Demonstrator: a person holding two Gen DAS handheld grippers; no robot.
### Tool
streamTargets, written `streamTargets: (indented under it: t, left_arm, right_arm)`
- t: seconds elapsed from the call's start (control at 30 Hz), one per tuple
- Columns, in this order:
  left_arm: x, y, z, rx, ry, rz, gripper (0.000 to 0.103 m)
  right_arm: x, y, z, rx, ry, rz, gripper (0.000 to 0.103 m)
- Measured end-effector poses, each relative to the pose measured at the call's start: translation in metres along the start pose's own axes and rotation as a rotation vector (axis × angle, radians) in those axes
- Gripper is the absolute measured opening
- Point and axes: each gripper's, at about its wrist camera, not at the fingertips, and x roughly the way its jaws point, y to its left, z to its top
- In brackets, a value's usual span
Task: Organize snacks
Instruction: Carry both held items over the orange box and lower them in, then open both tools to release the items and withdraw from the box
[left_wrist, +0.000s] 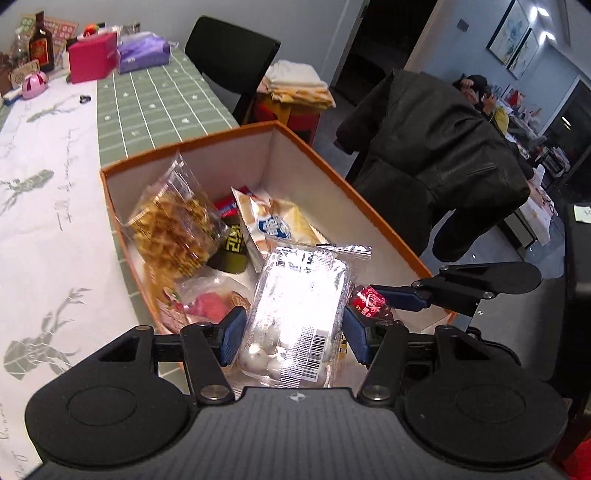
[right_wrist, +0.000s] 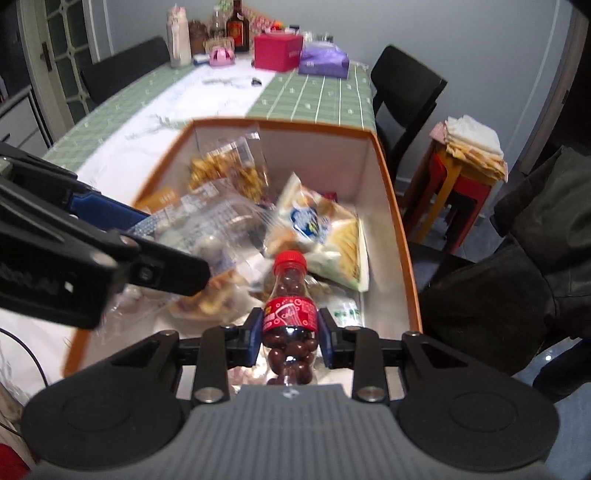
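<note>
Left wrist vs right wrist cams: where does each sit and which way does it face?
Left wrist: on the left gripper, looking along its fingers into the orange box; the gripper is shut on the clear candy packet, with the right gripper entering from the right.
Right wrist: on the right gripper, facing down the table over the box; it is shut on the small red-capped bottle, left gripper at left.
Shared: box, chip bag, bottle, packet, pink box.
</note>
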Motion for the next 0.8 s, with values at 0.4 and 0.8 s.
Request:
streamTargets:
  t: [0.4,0.8]
  left_arm:
    - [0.018,0.001,-0.015,-0.024,0.052,0.040,0.068]
    - [-0.003,0.002,-0.020,-0.027,0.014,-0.035,0.081]
  right_arm:
    - [0.023,0.010,-0.005,-0.113,0.083,-0.039,0.029]
    - [0.003,0.020,0.000,-0.165,0.080,-0.089,0.063]
